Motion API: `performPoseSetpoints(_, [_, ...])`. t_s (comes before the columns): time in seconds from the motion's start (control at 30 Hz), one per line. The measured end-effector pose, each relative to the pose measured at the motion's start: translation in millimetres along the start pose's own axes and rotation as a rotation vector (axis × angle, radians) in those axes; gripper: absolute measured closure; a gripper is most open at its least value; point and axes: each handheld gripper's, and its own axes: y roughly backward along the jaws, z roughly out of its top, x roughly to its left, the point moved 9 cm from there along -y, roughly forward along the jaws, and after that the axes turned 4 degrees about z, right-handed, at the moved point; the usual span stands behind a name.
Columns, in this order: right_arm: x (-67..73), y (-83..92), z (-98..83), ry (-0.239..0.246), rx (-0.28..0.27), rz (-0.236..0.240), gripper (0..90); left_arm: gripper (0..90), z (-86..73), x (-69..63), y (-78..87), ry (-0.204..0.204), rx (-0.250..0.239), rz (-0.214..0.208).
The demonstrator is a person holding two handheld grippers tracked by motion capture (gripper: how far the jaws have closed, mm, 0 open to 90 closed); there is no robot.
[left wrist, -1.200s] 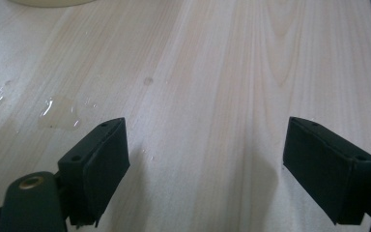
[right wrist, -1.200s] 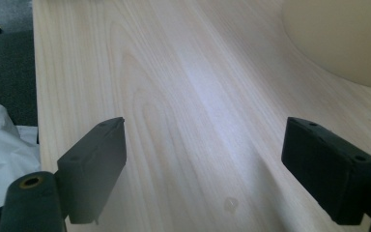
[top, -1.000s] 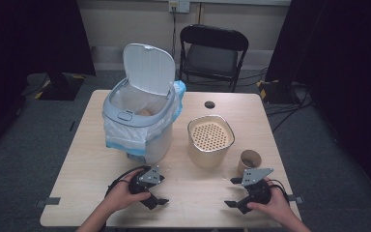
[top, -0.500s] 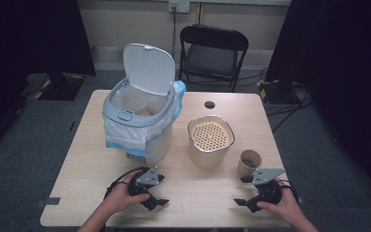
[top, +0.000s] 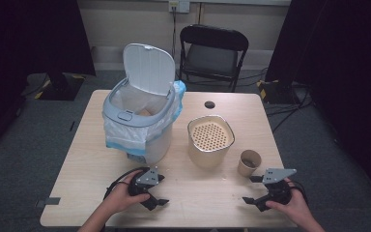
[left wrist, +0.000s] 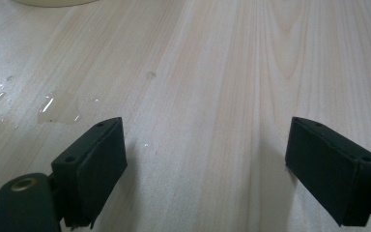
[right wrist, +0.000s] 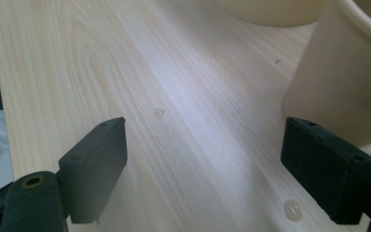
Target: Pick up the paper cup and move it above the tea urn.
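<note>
My left gripper rests near the table's front edge, held by a hand, pointing right. Its jaws have just been opening and stand open over bare wood with nothing between them. My right gripper lies at the front right, pointing left, also open with nothing between its jaws. A small brown paper cup stands just behind it. A cream container with a perforated insert sits mid-table, and its wall rises close by the right jaw.
A white lidded bin with its lid up and a blue-edged liner stands at the back left. A small black disc lies at the far edge. Water drops wet the wooden table. A black chair stands behind.
The right hand and its gripper have slid to the right along the table's front edge. The left hand has kept its place.
</note>
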Motion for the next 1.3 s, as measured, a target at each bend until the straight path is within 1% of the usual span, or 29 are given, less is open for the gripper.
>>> performPoseSetpoints(0.13, [-6.3, 4.5, -4.3, -0.013, 0.006, -0.016, 16.1, 13.8, 0.0, 0.0, 0.0, 0.0, 0.0, 0.0])
performPoseSetpoints(0.37, [-17.4, 10.6, -7.0, -0.031, -0.002, -0.045, 16.2, 13.5, -0.1, -0.1, -0.1, -0.001, 0.001, -0.001])
performPoseSetpoints(0.53, [-29.4, 12.8, -7.2, -0.044, -0.005, -0.074, 16.2, 13.0, -0.4, -0.5, -0.3, 0.0, 0.004, -0.004])
performPoseSetpoints(0.7, [-39.1, 11.3, -7.0, -0.056, -0.006, -0.097, 16.2, 12.3, -0.2, -0.8, -0.7, -0.002, 0.002, -0.005])
performPoseSetpoints(0.8, [-45.5, 9.9, -5.5, -0.068, -0.019, -0.109, 16.9, 12.0, -0.2, -0.7, -0.6, -0.004, 0.005, -0.004])
performPoseSetpoints(0.83, [-46.5, 9.4, -5.2, -0.068, -0.02, -0.106, 17.1, 11.9, -0.2, -0.9, -0.6, -0.004, 0.005, -0.005])
performPoseSetpoints(1.0, [-53.7, 7.8, -3.7, -0.077, -0.016, -0.125, 17.5, 11.2, -0.2, -1.1, -0.5, -0.008, 0.008, -0.006])
performPoseSetpoints(1.13, [-60.1, 6.2, -2.3, -0.094, -0.031, -0.131, 17.6, 10.9, -0.2, -1.2, -0.8, -0.01, 0.006, -0.008])
performPoseSetpoints(1.23, [-65.1, 5.5, 0.7, -0.111, -0.055, -0.137, 17.6, 10.2, -0.2, -1.8, -1.2, -0.012, 0.008, -0.012])
performPoseSetpoints(1.27, [-67.8, 5.7, 2.7, -0.121, -0.071, -0.14, 17.8, 9.8, -0.2, -1.9, -1.4, -0.012, 0.009, -0.012])
performPoseSetpoints(1.3, [-67.8, 5.7, 2.7, -0.121, -0.071, -0.14, 17.8, 9.6, -0.2, -1.9, -1.4, -0.012, 0.009, -0.012])
